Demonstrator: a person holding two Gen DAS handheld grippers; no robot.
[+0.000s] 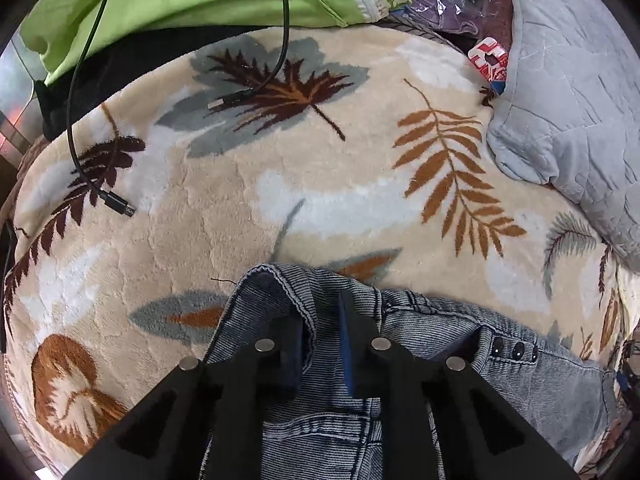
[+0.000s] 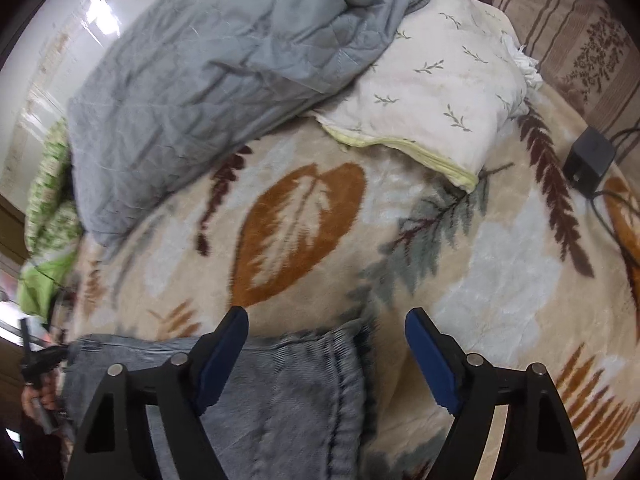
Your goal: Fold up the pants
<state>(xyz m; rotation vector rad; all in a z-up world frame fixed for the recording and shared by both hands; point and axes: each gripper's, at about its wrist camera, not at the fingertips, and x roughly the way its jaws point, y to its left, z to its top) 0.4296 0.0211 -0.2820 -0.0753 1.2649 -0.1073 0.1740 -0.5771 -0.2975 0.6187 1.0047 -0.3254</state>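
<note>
Left wrist view: the left tongs (image 1: 320,316) are pinched on a raised fold of the denim pants (image 1: 440,332), which lie on the blanket (image 1: 240,184) right at the tips. Right wrist view: the right tongs (image 2: 326,344) gape wide, holding nothing, straddling the pants' hem edge; soft, fairly heavy denim, best gripped at seams

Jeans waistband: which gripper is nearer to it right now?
Left. The left gripper is closed on the jeans at the waistband. The right gripper is open over a far hem.
</note>
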